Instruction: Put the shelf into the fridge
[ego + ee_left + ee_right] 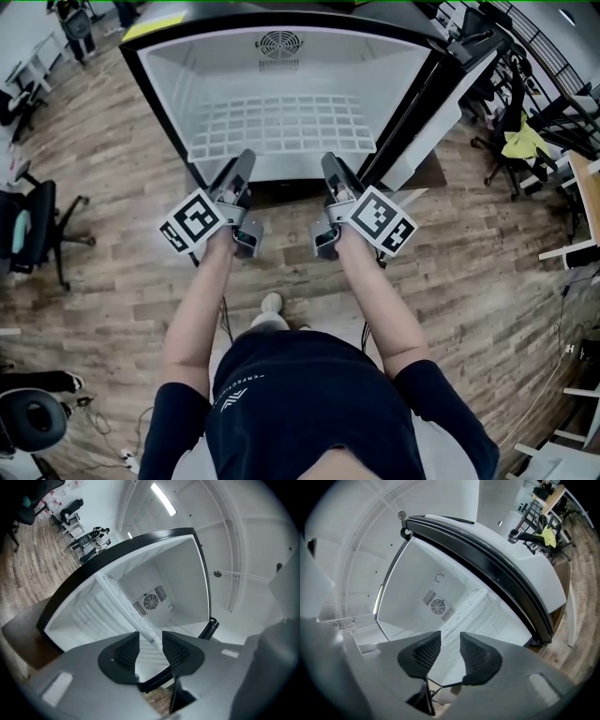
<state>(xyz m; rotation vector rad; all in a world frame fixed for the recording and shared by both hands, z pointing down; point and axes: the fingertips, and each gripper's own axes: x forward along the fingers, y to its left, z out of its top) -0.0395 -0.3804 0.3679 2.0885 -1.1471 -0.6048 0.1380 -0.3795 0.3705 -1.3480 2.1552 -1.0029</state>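
The white wire shelf (281, 127) lies flat inside the open fridge (150, 66), its front edge near the opening. My left gripper (246, 157) and right gripper (330, 161) both point at that front edge, side by side. In the left gripper view the shelf (119, 604) shows edge-on as a white bar that runs into the gap of the left gripper (150, 641); the pads stand apart from it. In the right gripper view the shelf (461, 611) lies beyond the right gripper (450, 641), whose jaws are apart with nothing pressed between them.
A round fan grille (278, 44) sits in the fridge's back wall. The fridge door (441, 112) stands open at the right. Office chairs (33, 225) stand at the left, and a chair with a yellow-green garment (525, 141) at the right. A shoe (271, 302) rests on the wood floor below.
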